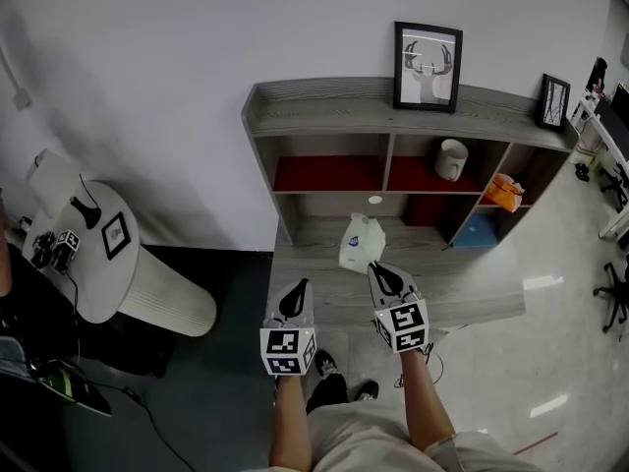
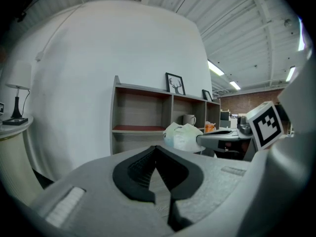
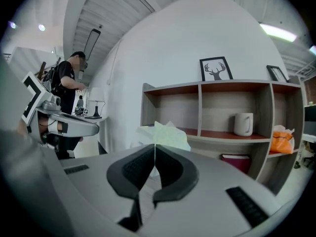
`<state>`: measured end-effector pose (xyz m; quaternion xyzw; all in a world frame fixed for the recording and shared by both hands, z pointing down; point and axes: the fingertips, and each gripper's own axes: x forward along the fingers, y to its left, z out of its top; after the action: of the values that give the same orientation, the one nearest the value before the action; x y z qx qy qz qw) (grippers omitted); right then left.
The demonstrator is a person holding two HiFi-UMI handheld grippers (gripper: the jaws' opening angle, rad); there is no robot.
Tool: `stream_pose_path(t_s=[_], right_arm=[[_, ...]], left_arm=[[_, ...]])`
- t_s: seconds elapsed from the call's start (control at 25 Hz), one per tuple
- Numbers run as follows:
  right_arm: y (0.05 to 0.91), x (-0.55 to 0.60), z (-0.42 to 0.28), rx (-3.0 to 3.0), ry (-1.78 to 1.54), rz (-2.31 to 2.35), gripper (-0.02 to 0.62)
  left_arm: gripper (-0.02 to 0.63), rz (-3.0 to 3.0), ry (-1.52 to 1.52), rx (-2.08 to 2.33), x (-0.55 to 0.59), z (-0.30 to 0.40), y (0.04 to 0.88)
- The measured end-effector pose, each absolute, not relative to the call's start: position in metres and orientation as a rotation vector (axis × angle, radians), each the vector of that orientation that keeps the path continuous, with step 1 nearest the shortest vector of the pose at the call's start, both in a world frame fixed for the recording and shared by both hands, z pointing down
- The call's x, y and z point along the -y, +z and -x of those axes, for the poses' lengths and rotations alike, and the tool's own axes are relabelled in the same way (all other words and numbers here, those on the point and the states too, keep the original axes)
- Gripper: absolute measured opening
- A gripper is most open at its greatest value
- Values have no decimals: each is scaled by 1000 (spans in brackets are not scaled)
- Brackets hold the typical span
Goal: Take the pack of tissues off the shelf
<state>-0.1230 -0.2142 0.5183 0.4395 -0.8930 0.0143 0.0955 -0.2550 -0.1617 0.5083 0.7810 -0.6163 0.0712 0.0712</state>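
The pack of tissues, a crinkled white plastic pack, hangs in front of the grey shelf unit, over the low wooden surface. My right gripper is shut on the pack's near edge. In the right gripper view the pack rises just beyond the closed tips of the right gripper. My left gripper is beside it on the left, shut and holding nothing. In the left gripper view the left gripper has its tips together, and the pack sits at the right gripper's tip.
The shelf holds a white mug, an orange bag, a blue box and two framed pictures on top. A round white side table with a lamp stands at the left. An office chair is at the right.
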Motion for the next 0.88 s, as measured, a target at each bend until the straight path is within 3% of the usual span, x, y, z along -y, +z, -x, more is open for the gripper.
stream_pose_path(t_s=[0.88], right_arm=[[606, 153, 54, 2528, 230, -1394, 18]], left_arm=[[8, -2346, 276, 1657, 133, 179, 586]])
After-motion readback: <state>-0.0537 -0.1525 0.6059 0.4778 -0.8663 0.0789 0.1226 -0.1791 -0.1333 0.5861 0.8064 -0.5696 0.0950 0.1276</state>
